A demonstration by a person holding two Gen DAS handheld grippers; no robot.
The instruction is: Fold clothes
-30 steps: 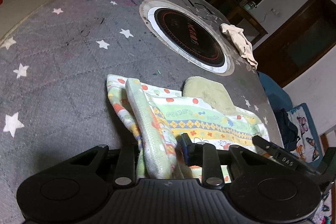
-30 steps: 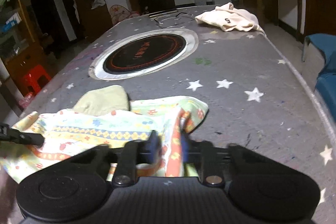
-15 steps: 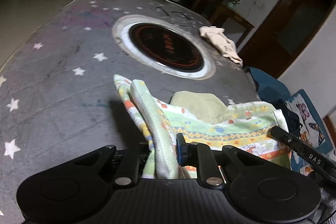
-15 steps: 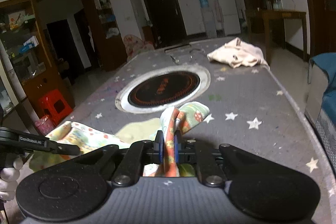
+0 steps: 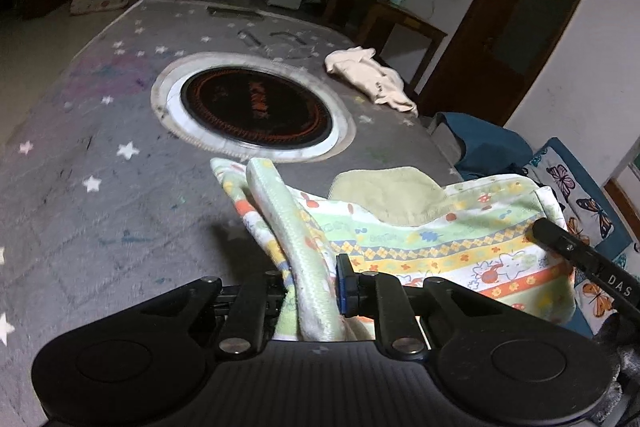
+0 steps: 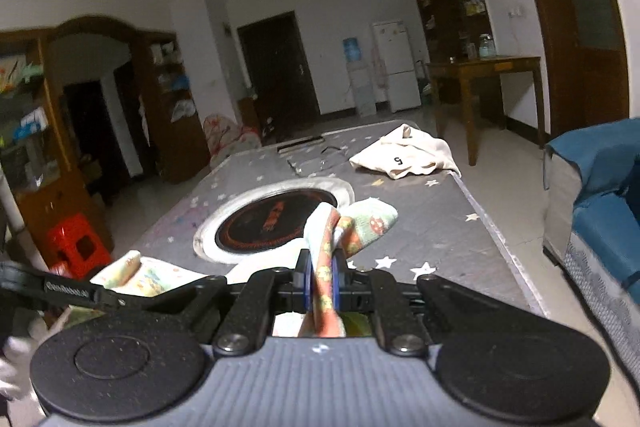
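Patterned cotton garment (image 5: 420,243) is hanging just above the star-print desk (image 5: 100,195), near the round cooktop (image 5: 256,111). Left hand-held gripper (image 5: 312,287) and right hand-held gripper (image 6: 320,279) are each clenching an edge; keeping both level and taut should be giving a straight fold.

Your black two-finger left gripper (image 5: 310,281) is clamped on a bunched edge of the colourful printed garment (image 5: 424,239). Your black right gripper (image 6: 320,281) pinches another edge, raised, level with it.

home living room, fridge (image 6: 391,65), wooden cabinets (image 6: 160,99)
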